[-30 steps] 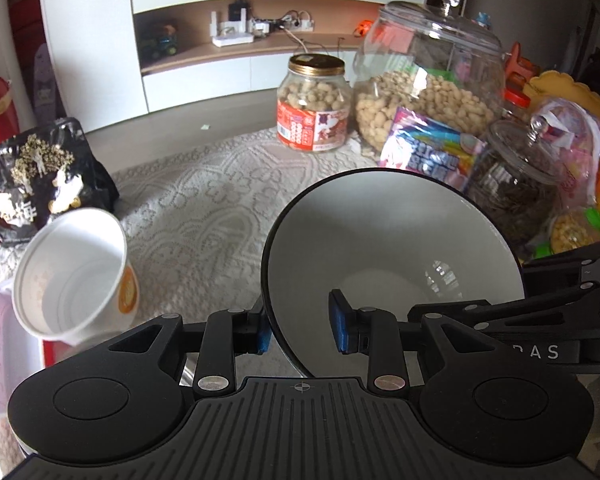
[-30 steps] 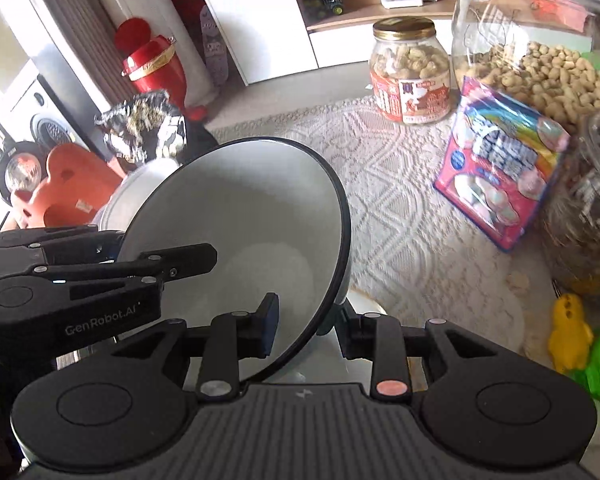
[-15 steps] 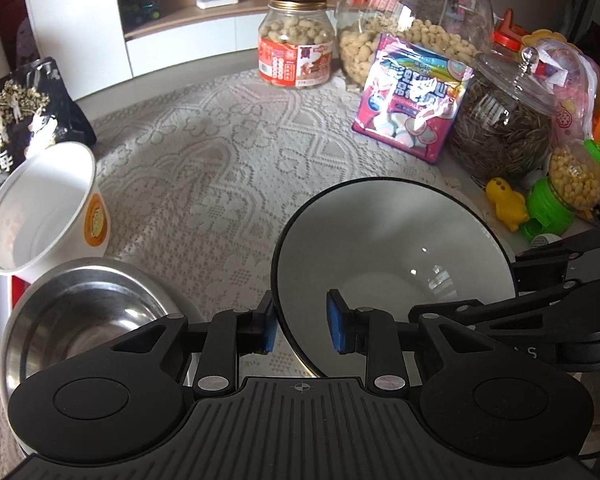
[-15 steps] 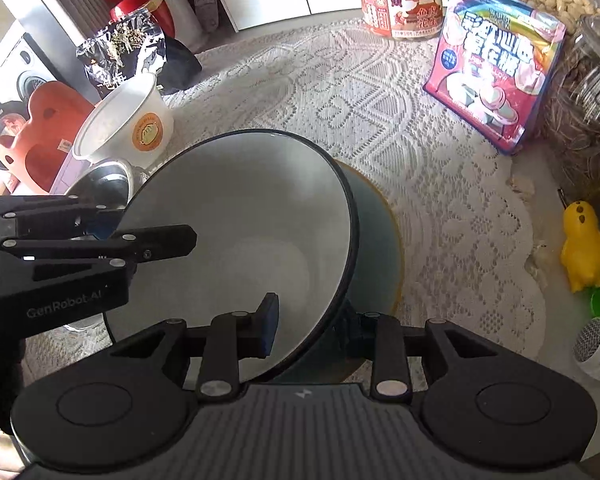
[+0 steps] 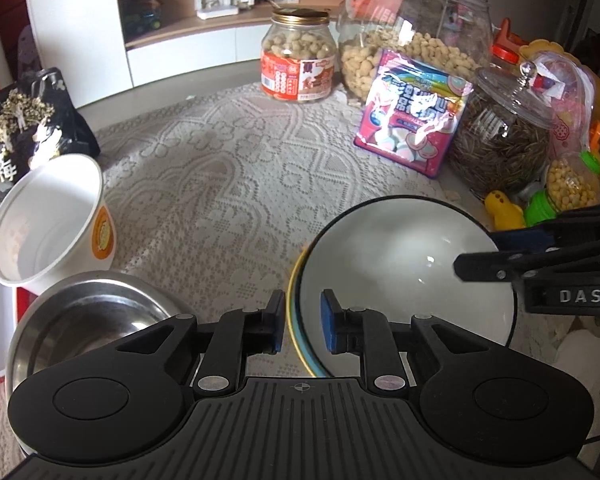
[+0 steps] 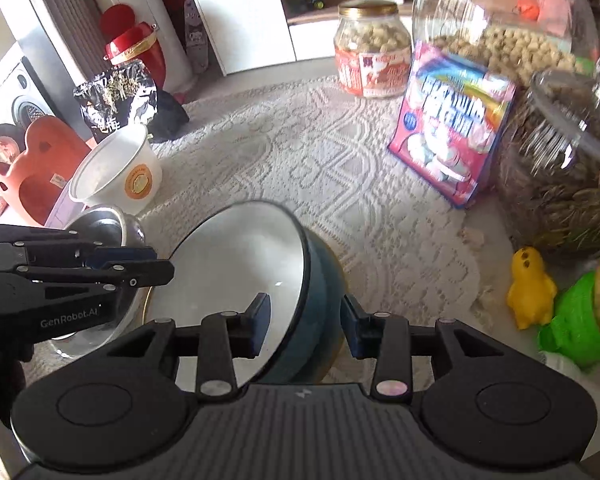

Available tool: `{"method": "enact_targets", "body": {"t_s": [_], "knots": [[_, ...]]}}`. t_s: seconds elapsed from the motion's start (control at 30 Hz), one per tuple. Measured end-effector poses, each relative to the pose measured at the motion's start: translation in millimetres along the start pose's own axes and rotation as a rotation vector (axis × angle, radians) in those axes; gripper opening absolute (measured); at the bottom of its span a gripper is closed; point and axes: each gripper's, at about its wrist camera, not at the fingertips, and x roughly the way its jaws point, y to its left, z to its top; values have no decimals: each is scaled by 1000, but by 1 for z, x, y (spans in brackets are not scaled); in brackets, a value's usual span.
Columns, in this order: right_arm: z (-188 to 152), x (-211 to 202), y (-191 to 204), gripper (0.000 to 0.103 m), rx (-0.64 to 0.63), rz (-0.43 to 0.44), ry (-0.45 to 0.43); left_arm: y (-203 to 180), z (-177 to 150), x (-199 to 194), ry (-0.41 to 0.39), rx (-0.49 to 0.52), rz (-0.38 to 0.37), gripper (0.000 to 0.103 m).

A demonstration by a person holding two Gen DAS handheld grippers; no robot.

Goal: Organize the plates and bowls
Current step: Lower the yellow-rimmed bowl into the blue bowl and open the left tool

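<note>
My left gripper [image 5: 303, 328] and right gripper [image 6: 304, 326] both stand released, straddling the rim of the glossy round white-lined bowl [image 6: 240, 280]. It rests on a gold-rimmed plate [image 5: 296, 320] atop the lace tablecloth [image 5: 228, 168], beside a shiny steel bowl [image 5: 88, 320].

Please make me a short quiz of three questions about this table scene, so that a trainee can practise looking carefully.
1. True or false: the steel bowl stands beside the paper cup.
2. What lies directly under the white-lined bowl? A) the paper cup B) a yellow-rimmed plate C) only the lace cloth
3. Fill in: the right gripper straddles the white-lined bowl's wall, one finger inside and one ____, with a gap at each.

Key: 1 true; 2 B; 3 outside.
</note>
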Motion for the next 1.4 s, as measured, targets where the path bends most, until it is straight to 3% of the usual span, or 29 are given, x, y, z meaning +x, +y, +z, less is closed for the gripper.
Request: {"method": "enact_targets", "body": {"t_s": [0.07,0.13,0.3,0.43,0.47,0.6,0.83,1.17,1.4], "knots": [[0,-6,2,44,-37,-42,-50,6,-1,5,12,-26,-14,32],[-1,-1,1,52,-46,-63,-55,10,-2,12,31,-50,-28,34],[-9,32,-14,52,48,-19,46,15,-1,32,88,-104,-74,34],[-17,57,-32,52,186,94,117,22,-4,48,134,-152,-116,34],[-18,62,-37,52,221,142,135,22,-5,51,138,-159,-132,30],[-19,71,-35,54,273,274,160,21,-4,56,138,-170,-157,27],[-12,73,-28,57,285,239,143,21,-2,57,144,-174,-161,32],[16,92,-18,57,279,224,93,35,24,69,107,-168,-84,34],[23,104,-15,56,257,178,87,43,23,72,93,-172,-108,31]]}}
